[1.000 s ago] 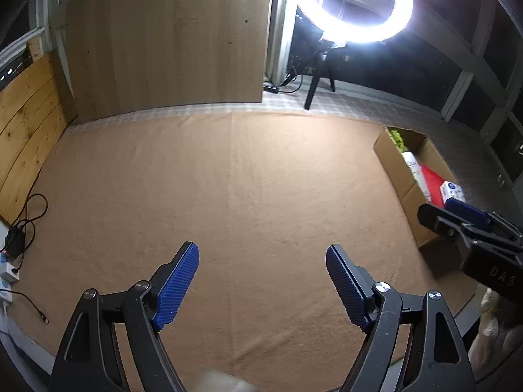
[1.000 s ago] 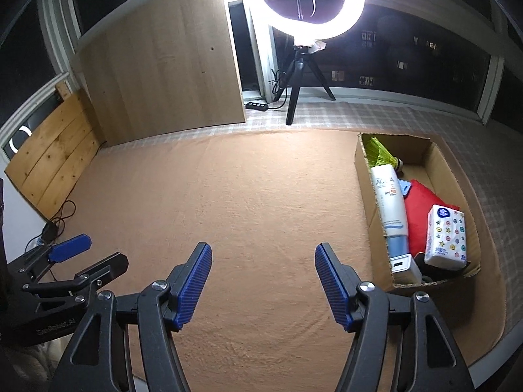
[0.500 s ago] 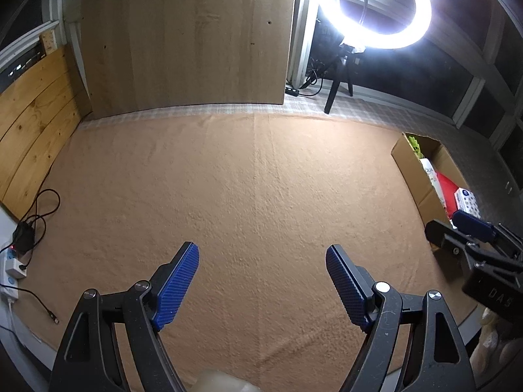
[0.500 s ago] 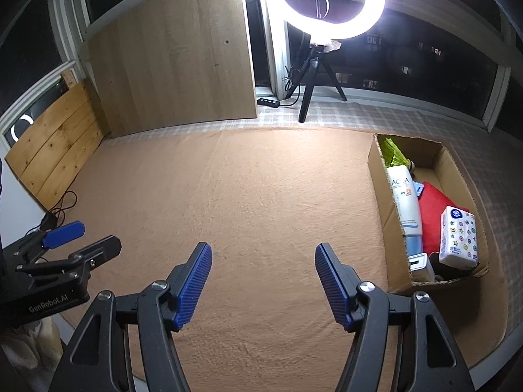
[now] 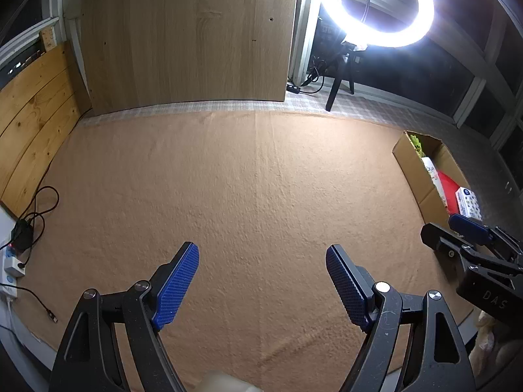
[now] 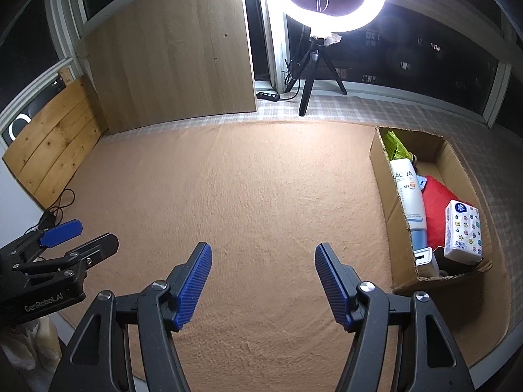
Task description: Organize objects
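Tan carpet (image 6: 261, 196) lies bare under both claws. The left gripper (image 5: 261, 285) gapes wide with nothing between its jaws; the right gripper (image 6: 263, 285) is parted and empty too. The cardboard box (image 6: 382, 176) of sorted items sits off to its right, well apart.

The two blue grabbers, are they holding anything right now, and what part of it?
No, nothing. The left gripper and the right gripper are both open, with only the bare tan carpet showing between their blue pads.
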### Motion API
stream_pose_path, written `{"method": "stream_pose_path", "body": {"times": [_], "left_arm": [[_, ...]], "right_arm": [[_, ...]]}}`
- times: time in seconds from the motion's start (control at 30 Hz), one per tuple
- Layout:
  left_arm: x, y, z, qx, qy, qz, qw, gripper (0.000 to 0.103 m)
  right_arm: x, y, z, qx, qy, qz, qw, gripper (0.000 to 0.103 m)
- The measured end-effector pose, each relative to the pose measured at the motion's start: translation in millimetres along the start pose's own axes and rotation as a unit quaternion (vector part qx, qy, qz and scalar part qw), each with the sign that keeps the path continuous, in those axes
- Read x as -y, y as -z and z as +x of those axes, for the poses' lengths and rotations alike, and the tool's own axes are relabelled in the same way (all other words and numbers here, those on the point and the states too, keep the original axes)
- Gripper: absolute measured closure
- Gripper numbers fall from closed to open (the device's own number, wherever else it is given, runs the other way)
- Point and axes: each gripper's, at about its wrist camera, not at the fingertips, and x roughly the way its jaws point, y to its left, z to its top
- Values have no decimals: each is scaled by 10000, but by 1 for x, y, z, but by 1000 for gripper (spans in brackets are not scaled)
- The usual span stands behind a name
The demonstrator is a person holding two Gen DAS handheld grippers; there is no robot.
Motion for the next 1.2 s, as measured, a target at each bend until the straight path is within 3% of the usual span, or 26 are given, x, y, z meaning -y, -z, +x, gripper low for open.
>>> {"method": "stream_pose_path", "body": {"times": [1.2], "left_arm": [[13, 0, 15, -128, 57, 140, 9998, 20]], "right_arm": [[14, 1, 13, -189, 48, 148, 9997, 41]]}}
